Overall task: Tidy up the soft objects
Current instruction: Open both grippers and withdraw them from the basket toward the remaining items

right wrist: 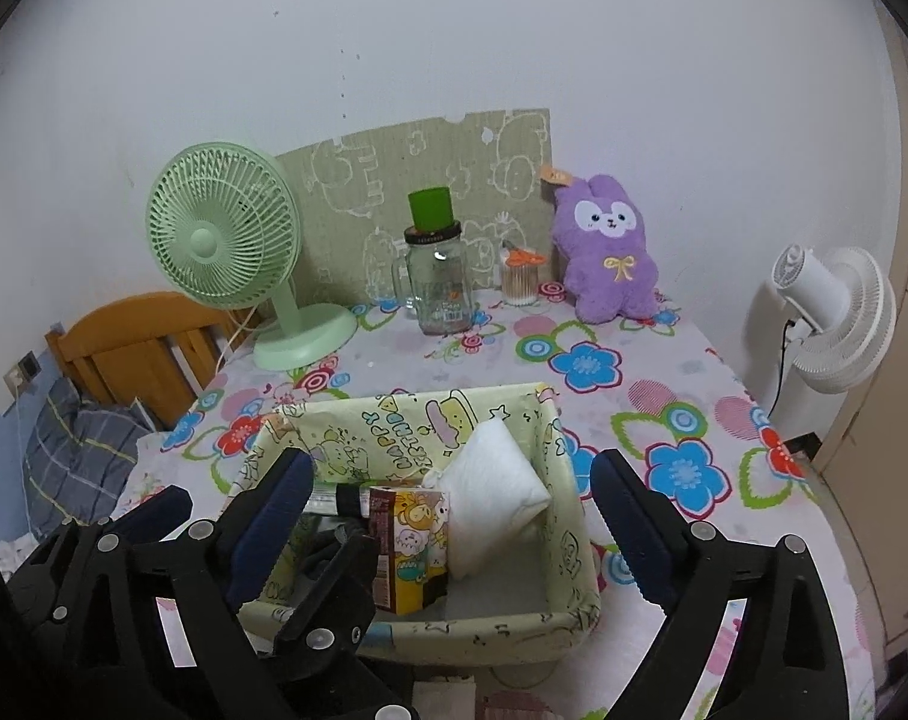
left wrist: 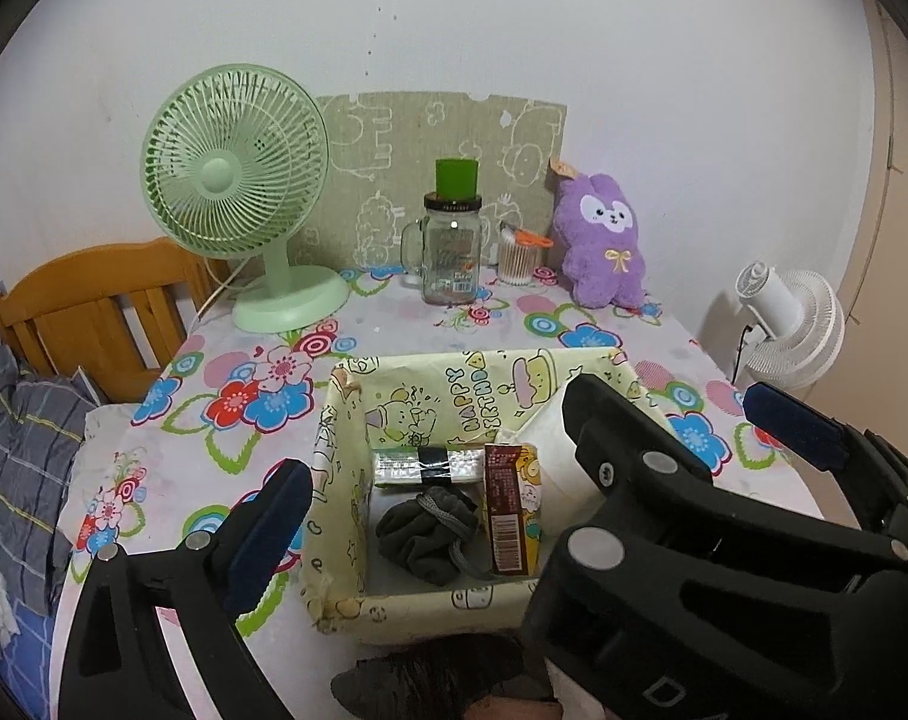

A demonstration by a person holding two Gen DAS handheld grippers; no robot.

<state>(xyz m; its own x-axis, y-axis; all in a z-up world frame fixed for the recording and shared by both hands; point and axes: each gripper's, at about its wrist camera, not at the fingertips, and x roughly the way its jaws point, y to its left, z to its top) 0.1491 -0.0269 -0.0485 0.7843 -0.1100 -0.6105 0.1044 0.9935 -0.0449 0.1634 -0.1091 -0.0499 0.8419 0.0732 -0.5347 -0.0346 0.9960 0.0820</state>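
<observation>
A fuzzy plush rabbit point(right wrist: 608, 252) is sitting by a glossy glass jar point(right wrist: 438, 285); the table point(right wrist: 664, 414) is wearing smooth printed cloth (wooden headboard point(left wrist: 93, 306) behind).

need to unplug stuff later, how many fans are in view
2. A green desk fan stands at the table's back left corner; a white fan stands off the table's right edge, by the wall. Others may be outside both views.

A plain white wall point(right wrist: 454, 30) stands behind a table covered by a flowered cloth point(right wrist: 664, 408). A patterned green board point(left wrist: 441, 180) leans against the wall. A wooden bed frame point(left wrist: 93, 306) with a checked blanket point(left wrist: 21, 438) sits left; a white standing fan point(right wrist: 832, 318) stands right.
</observation>
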